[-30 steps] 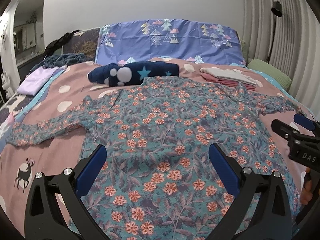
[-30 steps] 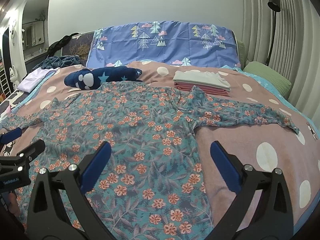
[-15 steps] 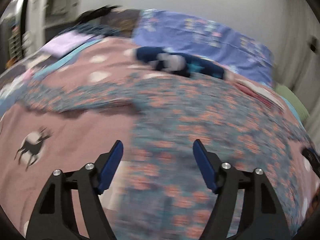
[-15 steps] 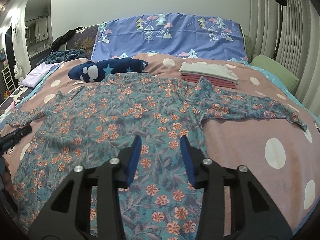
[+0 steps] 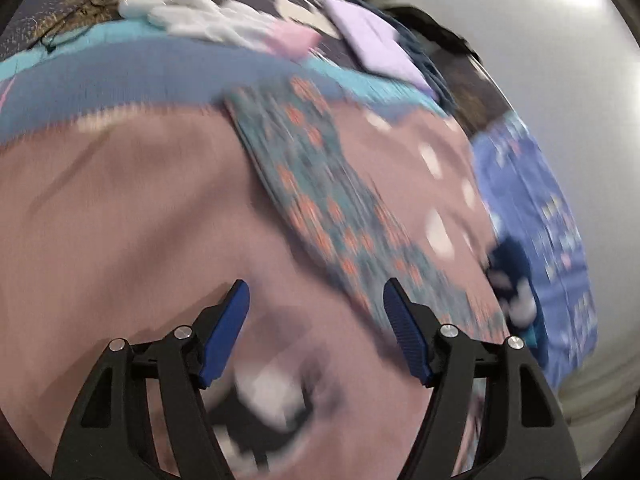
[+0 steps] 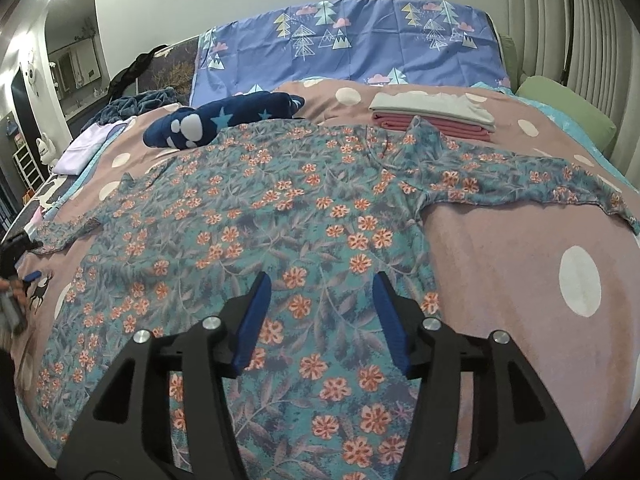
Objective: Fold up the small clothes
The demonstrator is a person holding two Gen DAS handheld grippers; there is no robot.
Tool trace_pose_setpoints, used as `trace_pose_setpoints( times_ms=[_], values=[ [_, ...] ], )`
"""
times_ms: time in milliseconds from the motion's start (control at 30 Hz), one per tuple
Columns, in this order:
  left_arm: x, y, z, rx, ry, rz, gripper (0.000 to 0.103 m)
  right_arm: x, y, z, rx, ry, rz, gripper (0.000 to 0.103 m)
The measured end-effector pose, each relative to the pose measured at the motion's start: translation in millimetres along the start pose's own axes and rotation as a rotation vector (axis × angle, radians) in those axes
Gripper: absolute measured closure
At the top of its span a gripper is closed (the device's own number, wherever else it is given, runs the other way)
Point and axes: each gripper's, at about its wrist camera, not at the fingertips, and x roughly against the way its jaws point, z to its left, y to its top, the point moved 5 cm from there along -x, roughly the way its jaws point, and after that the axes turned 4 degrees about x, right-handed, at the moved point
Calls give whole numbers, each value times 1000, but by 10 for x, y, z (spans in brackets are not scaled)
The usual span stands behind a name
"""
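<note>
My right hand-held gripper (image 6: 322, 312): jaws parted, just been opening, nothing gripped, poised above near part of teal long-sleeved floral-print cotton top (image 6: 256, 224). Top lies spread flat on pink white-dotted bed cover (image 6: 512, 264), sleeves out left and right. My left hand-held gripper (image 5: 316, 320): released, jaws have narrowed, empty, over bare cover just beside top's left sleeve (image 5: 320, 200); view blurred. Farther: navy star-patterned plush blanket roll (image 6: 224, 120) touching top's far left edge; folded grey-and-pink clothes stack (image 6: 432, 114) far right.
</note>
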Motion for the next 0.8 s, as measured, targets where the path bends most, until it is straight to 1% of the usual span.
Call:
trace_pose_setpoints(
  times_ms=[33, 100, 167, 200, 267, 300, 333, 367, 400, 433, 500, 533, 600, 633, 700, 733, 800],
  values=[
    [-65, 131, 16, 13, 29, -30, 32, -1, 8, 7, 4, -7, -2, 46],
    [-138, 306, 38, 26, 54, -71, 32, -5, 26, -6, 8, -19, -5, 44],
    [-186, 416, 37, 44, 72, -90, 32, -8, 39, -27, 3, -31, -8, 43],
    [-199, 448, 18, 53, 81, -97, 34, -12, 39, -48, 0, -32, -7, 43],
    [-186, 499, -86, 34, 98, -122, 64, -36, 38, -84, -8, -40, -3, 43],
    [-181, 509, -199, -1, 31, -96, 97, -51, 35, -104, -13, -44, -1, 43],
    [-158, 484, -330, -19, -18, -73, 101, -66, 30, -120, -19, -46, 3, 43],
    [-94, 426, -485, -49, -48, -78, 101, -86, 29, -137, -25, -46, 7, 43],
    [-1, 359, -707, -112, -87, -91, 101, -105, 27, -145, -30, -45, 12, 43],
    [108, 243, -988, -194, -134, -98, 101, -118, 28, -148, -35, -43, 14, 43],
    [257, -12, -1439, -307, -217, -83, 101, -147, 22, -135, -46, -31, 17, 43],
    [371, -251, -1787, -391, -283, -61, 101, -154, 22, -126, -48, -27, 18, 43],
    [545, -666, -2233, -512, -370, -35, 101, -159, 15, -99, -46, -18, 16, 43],
    [610, -848, -2374, -550, -404, -18, 101, -157, 10, -91, -45, -14, 15, 43],
    [736, -1434, -2823, -660, -508, 60, 101, -154, -5, -97, -37, -13, 15, 43],
    [759, -1625, -2932, -689, -534, 80, 101, -152, -10, -111, -36, -18, 15, 43],
    [811, -2213, -3204, -769, -611, 161, 101, -148, -27, -179, -45, -34, 15, 42]
  ],
)
